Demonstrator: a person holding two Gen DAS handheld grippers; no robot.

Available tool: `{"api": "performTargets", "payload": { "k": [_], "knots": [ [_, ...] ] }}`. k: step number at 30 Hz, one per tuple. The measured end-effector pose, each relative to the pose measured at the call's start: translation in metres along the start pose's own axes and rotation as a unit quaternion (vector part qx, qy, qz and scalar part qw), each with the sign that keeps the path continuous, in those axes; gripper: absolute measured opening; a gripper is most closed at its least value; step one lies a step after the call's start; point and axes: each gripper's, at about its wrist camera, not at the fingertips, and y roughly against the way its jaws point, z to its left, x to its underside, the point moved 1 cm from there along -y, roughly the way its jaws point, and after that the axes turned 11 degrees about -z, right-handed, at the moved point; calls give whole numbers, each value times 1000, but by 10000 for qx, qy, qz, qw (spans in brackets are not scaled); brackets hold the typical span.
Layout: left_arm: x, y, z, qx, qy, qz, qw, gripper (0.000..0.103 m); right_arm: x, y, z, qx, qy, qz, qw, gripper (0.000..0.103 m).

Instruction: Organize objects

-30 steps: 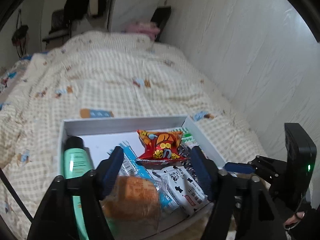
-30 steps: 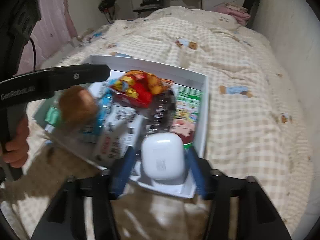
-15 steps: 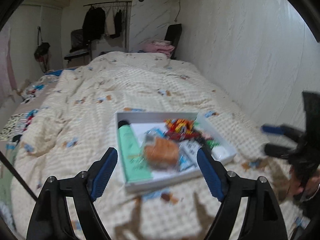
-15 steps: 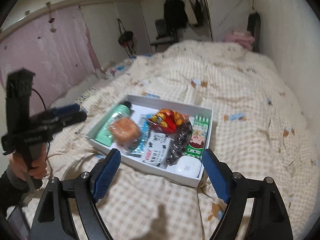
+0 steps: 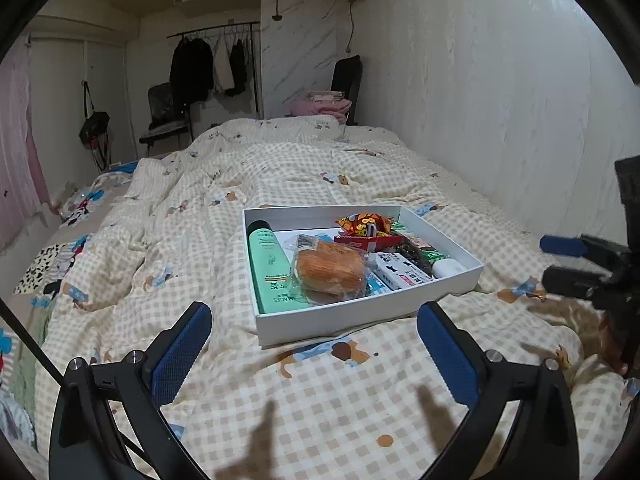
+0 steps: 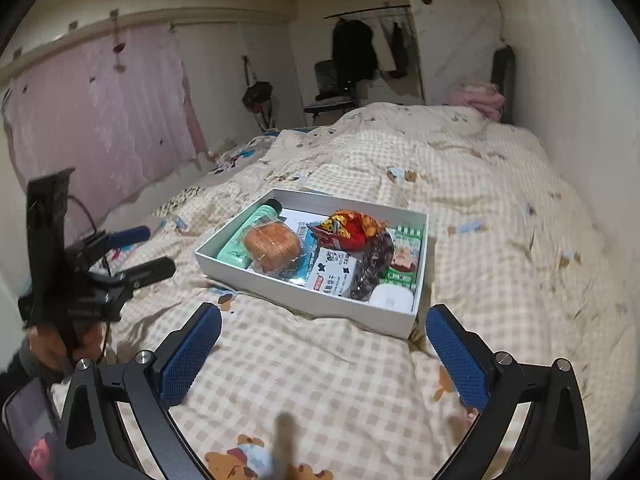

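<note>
A white box (image 5: 332, 318) (image 6: 304, 292) lies on the checked quilt. Inside are a green bottle (image 5: 268, 268) (image 6: 240, 248), a wrapped bread bun (image 5: 330, 270) (image 6: 272, 248), a red snack bag (image 5: 362, 226) (image 6: 348, 228), a white packet (image 5: 400, 274) and a white earbud case (image 5: 448, 268) (image 6: 392, 298). My left gripper (image 5: 313, 311) hangs short of the box's near wall, its jaws opening with nothing between them. My right gripper (image 6: 324, 310) stands open and empty before the box's near corner. Each gripper shows in the other's view, the right one (image 5: 572, 264) and the left one (image 6: 132, 252).
The quilt (image 5: 320, 392) spreads wide around the box. A white wall (image 5: 500, 120) runs along the bed's right side. A pink curtain (image 6: 100, 120), a chair (image 6: 332, 92), hanging clothes (image 5: 192, 68) and folded pink cloth (image 5: 320, 106) stand beyond the bed.
Both grippers have let go, the left of the bun and the right of the earbud case, and drawn back from the box with wider jaws. Both things now lie in the box.
</note>
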Motion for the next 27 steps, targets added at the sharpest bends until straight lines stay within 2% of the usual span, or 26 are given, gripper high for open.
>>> {"api": "performTargets", "payload": {
  "k": [3,6,13,16,27],
  "knots": [
    [2,7,4,-121,45,-166,9998,103,6,-5,-2,35,-73,73,9999,103],
    [0,11,17,-47,316,-272,9991,103,7,-9,2,-36,-63,146,9999,103],
    [8,4,40,-21,895,-165,9958,103,13,-12,16,92,200,201,9996,103],
    [11,0,38,39,881,-75,9961,103,14,-11,17,231,241,192,9993,103],
    [10,7,26,138,650,-229,9975,103,13,-6,14,415,164,79,9990,103]
  ]
}}
